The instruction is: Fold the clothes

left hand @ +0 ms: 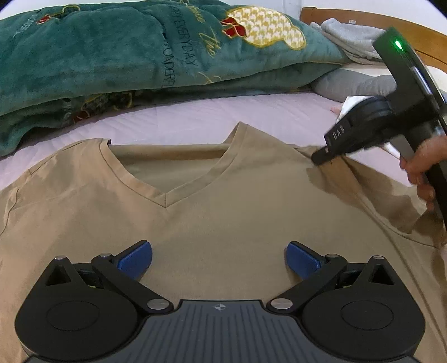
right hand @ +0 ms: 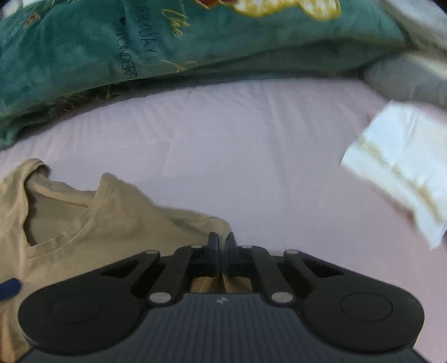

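Observation:
A tan V-neck T-shirt (left hand: 223, 201) lies face up on the pink bed sheet (left hand: 195, 120), its collar towards the pillows. My left gripper (left hand: 219, 259) is open and empty, its blue pads (left hand: 137, 258) just above the shirt's chest. My right gripper (right hand: 221, 248) is shut on the shirt's right shoulder fabric (right hand: 195, 220), which bunches up at the jaws. In the left wrist view the right gripper (left hand: 321, 159) pinches that shoulder at the right, with creases pulled towards it.
A green plush quilt (left hand: 125, 55) is heaped along the far side. A grey pillow (left hand: 357, 83), grey folded cloth (left hand: 349, 36) and a wooden headboard (left hand: 363, 19) are at the far right. A white folded cloth (right hand: 399, 164) lies on the sheet at the right.

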A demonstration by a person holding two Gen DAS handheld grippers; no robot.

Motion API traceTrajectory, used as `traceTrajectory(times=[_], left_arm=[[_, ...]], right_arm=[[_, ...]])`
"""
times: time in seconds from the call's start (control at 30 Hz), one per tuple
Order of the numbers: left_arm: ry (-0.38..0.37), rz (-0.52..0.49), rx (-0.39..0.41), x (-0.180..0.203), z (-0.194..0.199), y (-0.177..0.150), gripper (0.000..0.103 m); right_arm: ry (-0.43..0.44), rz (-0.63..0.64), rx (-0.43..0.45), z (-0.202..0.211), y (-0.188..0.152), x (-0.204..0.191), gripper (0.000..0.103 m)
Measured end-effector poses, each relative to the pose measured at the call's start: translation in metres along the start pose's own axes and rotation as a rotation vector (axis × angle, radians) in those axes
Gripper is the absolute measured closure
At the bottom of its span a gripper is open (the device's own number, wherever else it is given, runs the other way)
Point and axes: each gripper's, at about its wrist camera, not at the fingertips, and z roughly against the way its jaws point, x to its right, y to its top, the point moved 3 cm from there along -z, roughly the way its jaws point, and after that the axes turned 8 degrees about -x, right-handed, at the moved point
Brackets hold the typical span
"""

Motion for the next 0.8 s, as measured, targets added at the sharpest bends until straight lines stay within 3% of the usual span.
traceTrajectory(times=[0.1,0.2,0.23,0.27,0.33,0.4,0.5,0.53,0.57,0.63,0.7,0.8], left_arm=[[-0.008,0.007,0.004,-0.001,-0.001,-0.001,0.0],[-0.006,0.004,0.005,-0.001,-0.002,-0.003,0.0],[-0.006,0.005,0.005,-0.001,-0.002,-0.004,0.0],[-0.006,0.005,0.004,-0.001,-0.002,-0.004,0.0],[-0.007,0.004,0.004,-0.002,-0.002,-0.003,0.0],[0.01,-0.008,0.013,-0.005,0.002,0.001,0.0],[0.096,-0.056,0.093,-0.026,0.013,0.021,0.0],[0.114,-0.06,0.104,-0.037,0.014,0.031,0.0],[0.132,-0.065,0.114,-0.048,0.015,0.04,0.0],[0.124,-0.006,0.119,-0.079,0.004,0.061,0.0],[0.168,0.013,0.13,-0.105,-0.01,0.078,0.0],[0.225,-0.02,0.069,-0.132,-0.038,0.099,0.0]], right_arm=[[-0.05,0.009,0.091,0.012,0.007,-0.005,0.098],[-0.12,0.047,0.035,-0.005,0.002,-0.005,0.093],[-0.128,0.019,0.043,-0.006,0.003,0.001,0.075],[-0.146,-0.038,0.039,-0.004,0.005,0.009,0.049],[-0.192,-0.104,0.036,0.006,0.004,0.021,0.029],[-0.227,-0.111,0.068,0.029,0.002,0.021,0.026],[-0.258,-0.036,0.18,0.071,-0.001,0.004,0.024],[-0.257,-0.014,0.209,0.079,-0.002,0.0,0.018],[-0.263,0.022,0.227,0.083,-0.001,-0.003,0.009],[-0.332,0.069,0.198,0.08,0.004,-0.006,0.008],[-0.299,0.089,0.188,0.081,0.005,-0.011,0.008],[-0.172,0.093,0.171,0.073,0.005,-0.014,0.008]])
